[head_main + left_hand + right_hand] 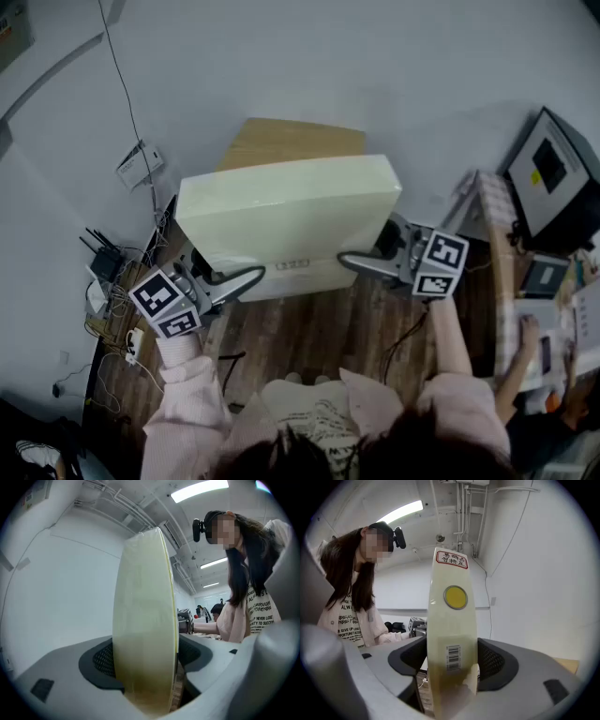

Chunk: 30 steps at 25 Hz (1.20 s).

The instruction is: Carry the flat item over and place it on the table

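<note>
You hold the box (291, 211) flat in the air at the middle of the head view, and the table (309, 136) shows just above it in the frame. Your left gripper (251, 277) clamps its near left edge and your right gripper (349, 262) its near right edge, each with wide-set jaws pressing both faces. A yellow sticker (455, 597) marks the right edge

Overhead; two close-ups (shared: flat box (286, 216))
</note>
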Each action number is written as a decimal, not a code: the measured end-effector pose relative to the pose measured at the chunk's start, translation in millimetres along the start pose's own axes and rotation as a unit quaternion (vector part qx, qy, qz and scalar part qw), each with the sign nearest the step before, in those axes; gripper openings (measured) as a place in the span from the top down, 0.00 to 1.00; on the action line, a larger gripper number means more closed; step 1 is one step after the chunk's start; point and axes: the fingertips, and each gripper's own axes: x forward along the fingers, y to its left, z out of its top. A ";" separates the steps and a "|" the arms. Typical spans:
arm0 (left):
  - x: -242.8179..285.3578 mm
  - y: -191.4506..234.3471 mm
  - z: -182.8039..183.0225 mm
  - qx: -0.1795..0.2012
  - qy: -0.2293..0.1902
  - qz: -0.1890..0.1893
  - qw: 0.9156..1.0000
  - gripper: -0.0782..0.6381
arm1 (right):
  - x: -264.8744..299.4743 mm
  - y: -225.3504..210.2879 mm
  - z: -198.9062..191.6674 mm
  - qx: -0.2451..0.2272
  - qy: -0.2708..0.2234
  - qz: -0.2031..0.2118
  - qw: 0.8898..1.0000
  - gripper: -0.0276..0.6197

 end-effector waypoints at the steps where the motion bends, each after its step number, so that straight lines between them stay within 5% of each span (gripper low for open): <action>1: 0.7 -0.1 -0.5 -0.001 0.001 0.000 1.000 0.39 | -0.6 -0.4 -0.9 0.001 0.000 -0.001 1.000 0.47; 30: 26.3 -8.7 -9.7 -0.016 0.008 0.013 1.000 0.39 | -22.2 -14.9 -10.0 0.007 0.005 0.012 1.000 0.46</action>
